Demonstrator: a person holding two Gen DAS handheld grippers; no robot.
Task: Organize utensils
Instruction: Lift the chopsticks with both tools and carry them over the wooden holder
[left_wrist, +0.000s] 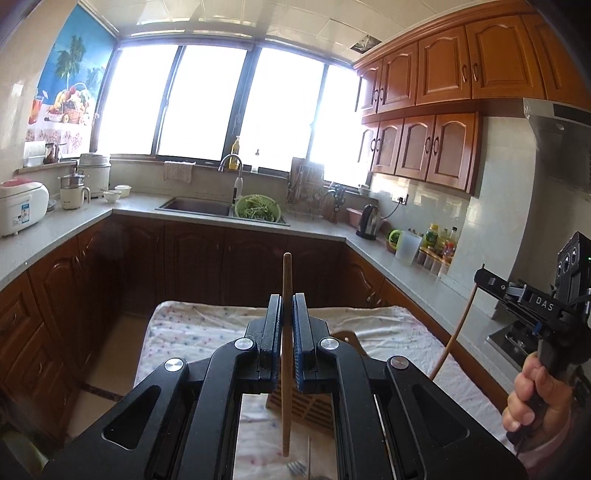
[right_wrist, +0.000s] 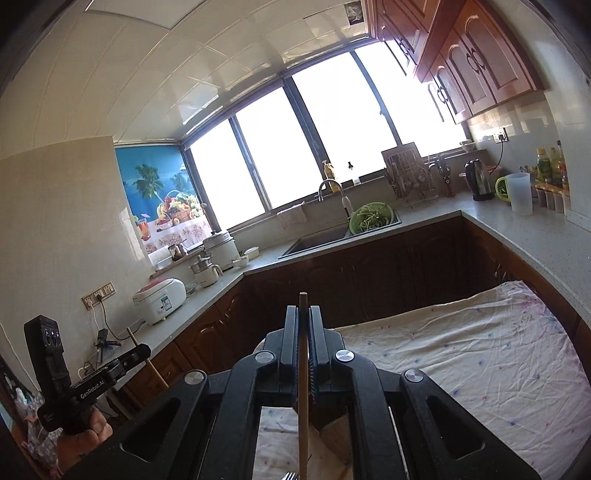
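My left gripper (left_wrist: 287, 302) is shut on a brown wooden chopstick (left_wrist: 286, 280) that stands upright between its jaws, above the cloth-covered table (left_wrist: 207, 332). My right gripper (right_wrist: 303, 314) is shut on a second, lighter chopstick (right_wrist: 303, 369), also upright. In the left wrist view the right gripper (left_wrist: 480, 275) shows at the right edge with its thin chopstick (left_wrist: 456, 332) hanging down. In the right wrist view the left gripper (right_wrist: 142, 352) shows at lower left. A slatted wooden holder (left_wrist: 310, 410) lies on the cloth under the left gripper; a fork's tines (left_wrist: 295, 469) show at the bottom.
Grey counters run round the kitchen with a sink (left_wrist: 199, 206), a green colander (left_wrist: 258, 208), a kettle (left_wrist: 369, 221), a rice cooker (left_wrist: 20, 206) and bottles (left_wrist: 439, 240). Wooden cabinets hang at the upper right. A wooden box corner (right_wrist: 332, 435) sits under the right gripper.
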